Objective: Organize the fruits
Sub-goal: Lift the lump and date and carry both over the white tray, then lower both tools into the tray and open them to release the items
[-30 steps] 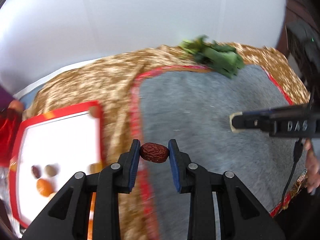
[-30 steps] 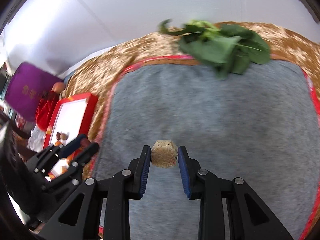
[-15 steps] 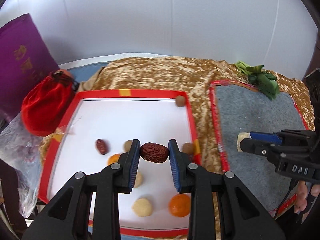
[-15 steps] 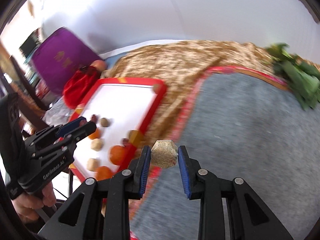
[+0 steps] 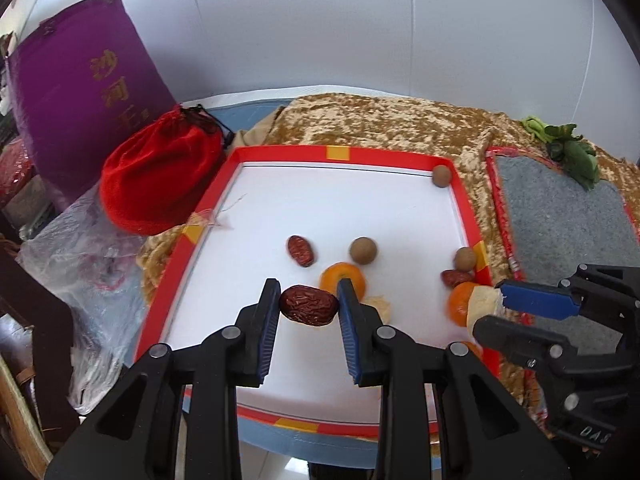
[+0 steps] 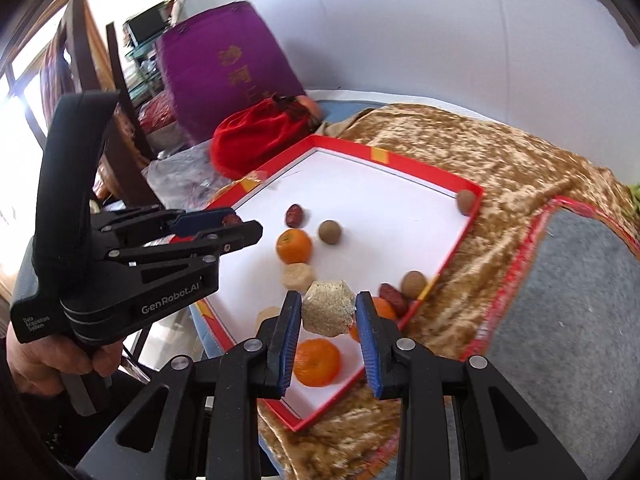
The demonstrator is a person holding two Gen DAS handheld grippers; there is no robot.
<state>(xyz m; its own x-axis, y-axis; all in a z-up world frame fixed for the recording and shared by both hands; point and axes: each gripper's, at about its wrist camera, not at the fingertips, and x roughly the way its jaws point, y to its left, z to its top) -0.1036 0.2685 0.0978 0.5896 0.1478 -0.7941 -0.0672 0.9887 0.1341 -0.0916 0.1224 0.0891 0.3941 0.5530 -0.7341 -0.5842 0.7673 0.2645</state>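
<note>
The left gripper (image 5: 308,309) pinches a wrinkled dark-red jujube (image 5: 307,305) above the red-rimmed white tray (image 5: 400,157); the right gripper (image 6: 328,316) clamps a beige faceted cake (image 6: 329,313) over its near corner. Lower each close to bare white floor before releasing, clear of the 2 nearest oranges (image 6: 317,362).

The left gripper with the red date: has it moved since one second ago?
Yes. The left gripper, shut on the date, went leftward from above the grey mat to above the red tray.
</note>
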